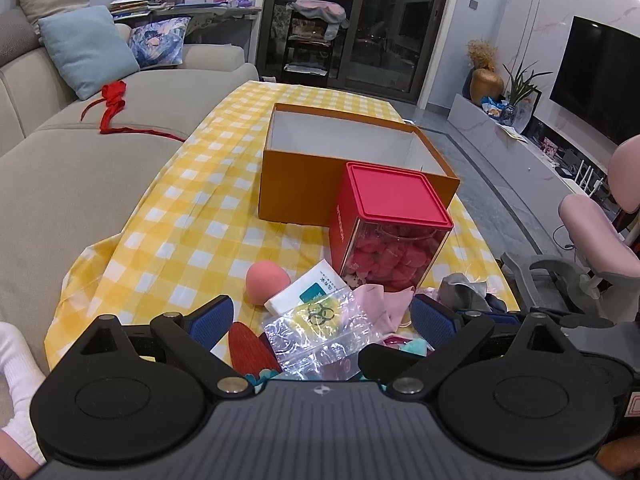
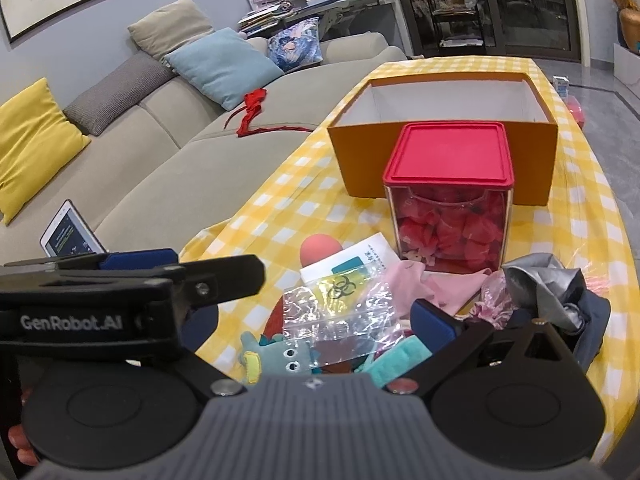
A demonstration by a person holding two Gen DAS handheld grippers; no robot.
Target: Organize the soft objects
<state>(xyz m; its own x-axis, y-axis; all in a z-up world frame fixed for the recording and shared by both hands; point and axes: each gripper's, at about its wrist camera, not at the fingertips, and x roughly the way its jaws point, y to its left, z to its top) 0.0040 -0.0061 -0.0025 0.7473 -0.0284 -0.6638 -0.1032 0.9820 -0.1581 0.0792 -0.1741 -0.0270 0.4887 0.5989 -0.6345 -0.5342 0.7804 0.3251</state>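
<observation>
The soft things lie in a heap on the yellow checked cloth (image 1: 192,208), in front of the red-lidded jar (image 1: 390,220) and the empty orange box (image 1: 296,184). The pink cloth (image 2: 436,284) looks light and floppy, so I would pinch a thick fold; the clear bag (image 1: 316,336) looks slippery. Both the left gripper (image 1: 320,320) and the right gripper (image 2: 320,320) hang low over the heap, wide open and holding nothing.
</observation>
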